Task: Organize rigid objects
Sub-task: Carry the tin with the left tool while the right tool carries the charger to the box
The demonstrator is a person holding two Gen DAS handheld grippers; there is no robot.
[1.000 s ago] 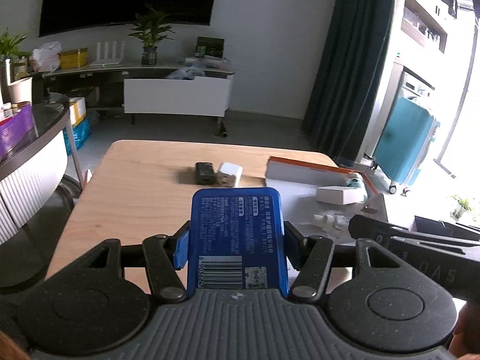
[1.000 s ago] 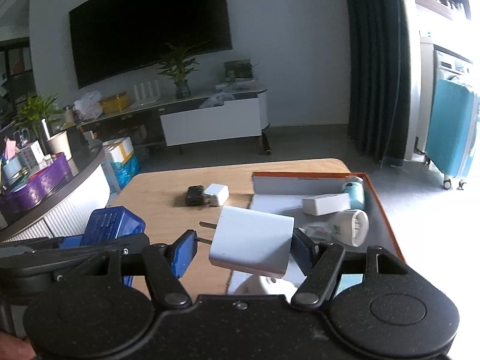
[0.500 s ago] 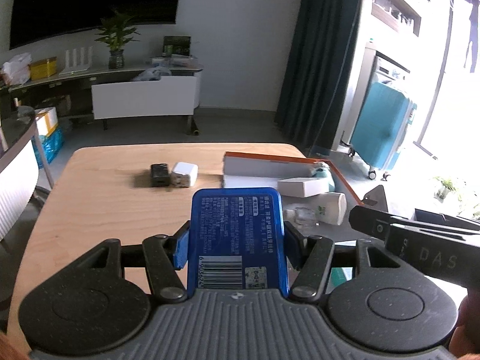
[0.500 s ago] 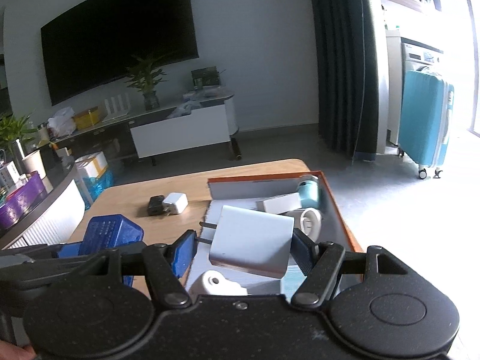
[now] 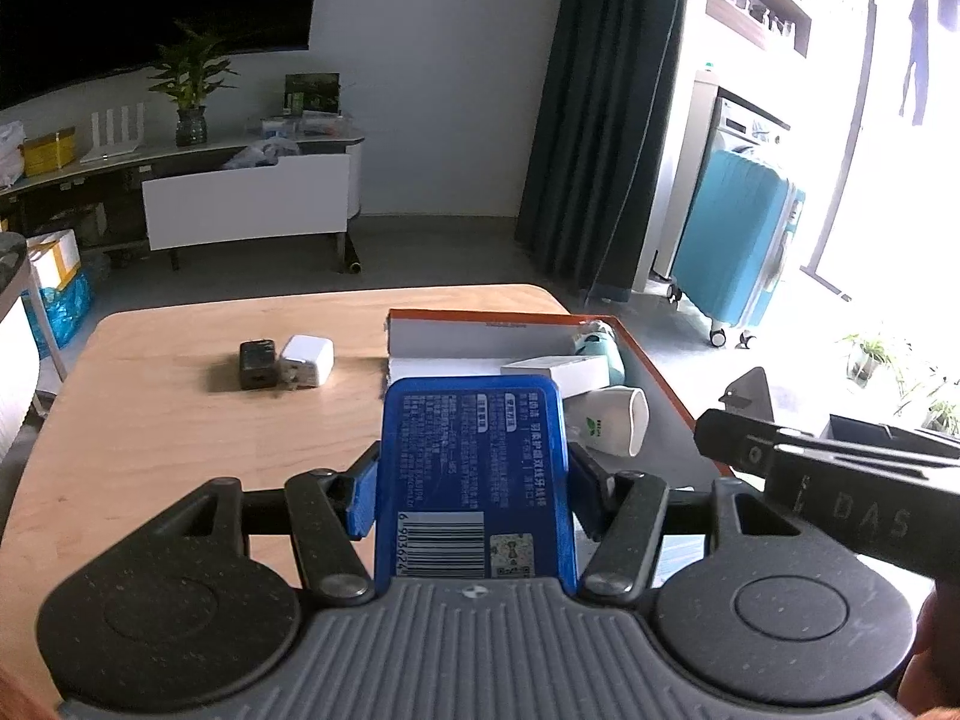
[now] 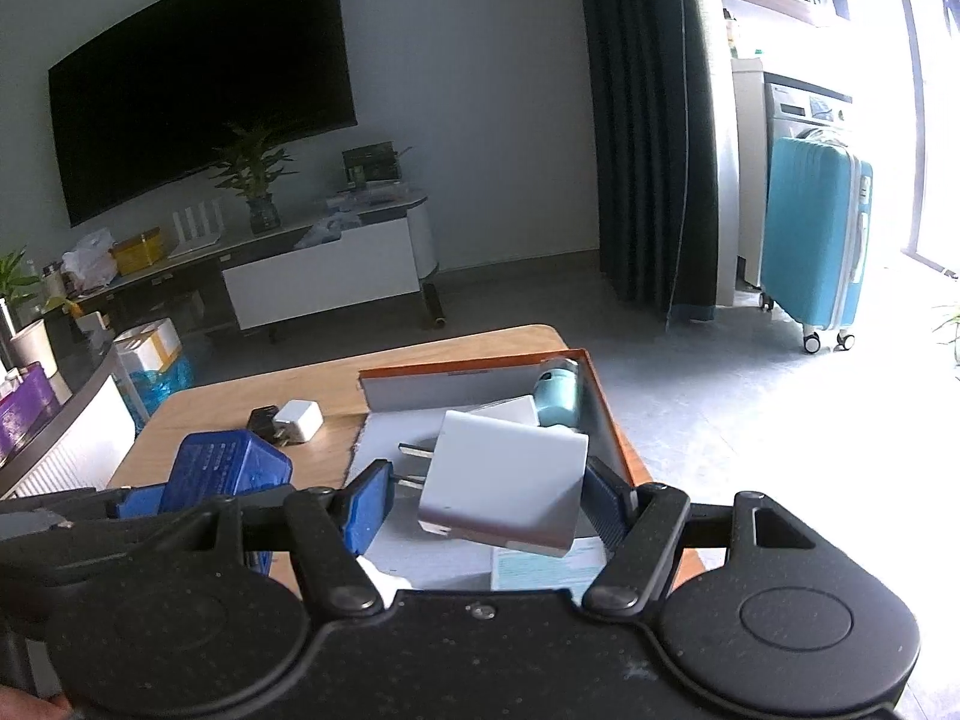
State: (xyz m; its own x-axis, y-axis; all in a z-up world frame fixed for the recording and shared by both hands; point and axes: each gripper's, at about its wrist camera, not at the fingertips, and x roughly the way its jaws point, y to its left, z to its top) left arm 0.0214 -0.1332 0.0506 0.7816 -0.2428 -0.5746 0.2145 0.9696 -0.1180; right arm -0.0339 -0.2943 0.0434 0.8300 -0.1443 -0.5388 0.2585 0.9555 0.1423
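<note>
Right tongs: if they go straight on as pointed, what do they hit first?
Probably the orange-rimmed box: the right tongs, shut on the white charger, point down into its interior. Depth is unclear.

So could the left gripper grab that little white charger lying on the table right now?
Probably not yet: the left gripper is already clamped on a blue box. The path to the white charger on the table looks unobstructed, though.

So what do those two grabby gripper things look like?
Both are black speckled plastic with two round discs, jointed link arms and blue pads. The left gripper has a grey ribbed base; the right gripper is all black, with "DAS" lettering on its side.
</note>
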